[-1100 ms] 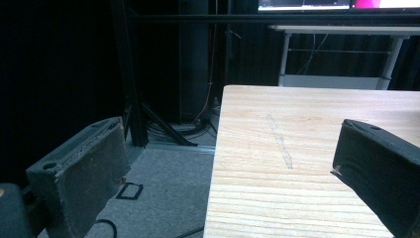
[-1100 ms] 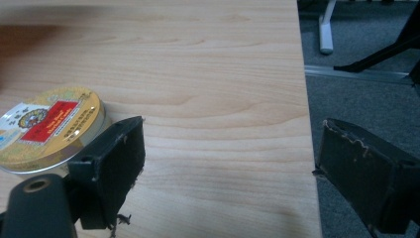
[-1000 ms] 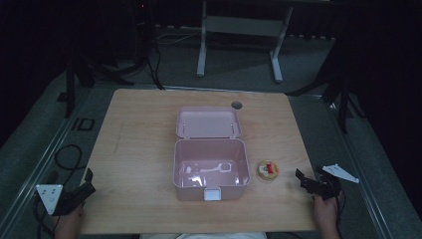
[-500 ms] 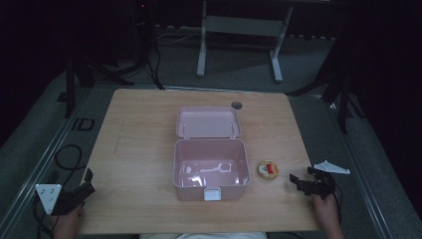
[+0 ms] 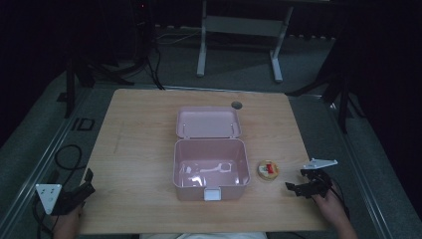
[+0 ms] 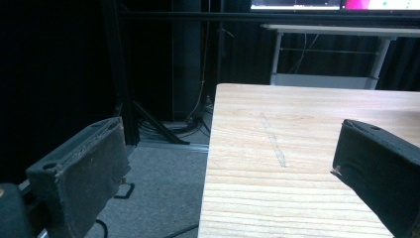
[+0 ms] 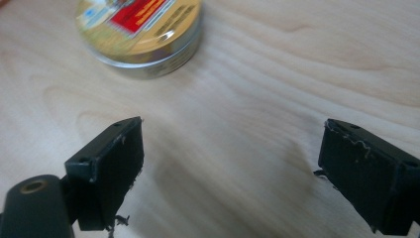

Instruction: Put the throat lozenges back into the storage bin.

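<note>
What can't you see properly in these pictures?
- Words on the round tin: blurred in the right gripper view, too small in the high view.
- The tin's top is cut off by the right gripper view's upper edge.
- The pale shape inside the pink box: too dim and small in the high view.

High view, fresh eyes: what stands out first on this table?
The open pink box, lid flung back, sits mid-table and draws the eye. Just right of it lies a small round yellow tin, with the right gripper open and aimed at it. The left gripper waits open at the near-left edge.
</note>
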A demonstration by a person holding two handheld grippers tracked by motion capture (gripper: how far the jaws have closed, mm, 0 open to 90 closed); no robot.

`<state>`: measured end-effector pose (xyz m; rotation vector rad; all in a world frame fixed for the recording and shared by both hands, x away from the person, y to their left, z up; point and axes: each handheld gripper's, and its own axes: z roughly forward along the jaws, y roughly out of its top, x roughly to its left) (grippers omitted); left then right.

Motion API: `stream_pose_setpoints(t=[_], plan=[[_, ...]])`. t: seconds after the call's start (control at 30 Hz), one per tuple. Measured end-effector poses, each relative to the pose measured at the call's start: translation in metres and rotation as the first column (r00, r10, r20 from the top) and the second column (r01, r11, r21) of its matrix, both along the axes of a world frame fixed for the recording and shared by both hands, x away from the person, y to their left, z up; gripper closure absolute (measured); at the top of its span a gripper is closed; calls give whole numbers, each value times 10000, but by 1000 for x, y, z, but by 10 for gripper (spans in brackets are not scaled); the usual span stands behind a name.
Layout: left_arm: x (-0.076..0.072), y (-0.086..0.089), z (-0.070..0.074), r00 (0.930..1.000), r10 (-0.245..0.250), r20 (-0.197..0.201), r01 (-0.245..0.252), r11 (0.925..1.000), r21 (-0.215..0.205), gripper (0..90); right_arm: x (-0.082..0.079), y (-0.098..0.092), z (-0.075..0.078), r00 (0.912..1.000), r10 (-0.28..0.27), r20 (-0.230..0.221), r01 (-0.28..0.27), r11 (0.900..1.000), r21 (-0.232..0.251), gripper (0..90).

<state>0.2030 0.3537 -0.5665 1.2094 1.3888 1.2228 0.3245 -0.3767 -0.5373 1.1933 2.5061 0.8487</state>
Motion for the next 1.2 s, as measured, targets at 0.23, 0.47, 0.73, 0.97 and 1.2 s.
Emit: stream_pose_setpoints(t=[0.23, 0.47, 0.73, 0.97, 1.2], plan=[[0, 0, 0, 10000, -36, -3, 36, 10000, -1, 10, 6, 14, 15, 9856, 1143, -1244, -1333, 9785, -1573, 101], [0, 0, 0, 10000, -42, -21, 42, 10000, -1, 10, 11, 25, 19, 9557, 1666, -2428, -2332, 9317, -2786, 101], [0, 0, 0, 10000, -67, -25, 67, 10000, -21, 10, 12, 34, 26, 9206, 1816, -3458, -3085, 8810, -3588, 101], [0, 0, 0, 10000, -79, -13, 79, 10000, -49, 10, 13, 43, 33, 8880, 1886, -4194, -3739, 8271, -4197, 101], [0, 0, 0, 9999, -103, -23, 103, 9999, -51, 10, 13, 44, 39, 8729, 1871, -4505, -3876, 8268, -4076, 101]])
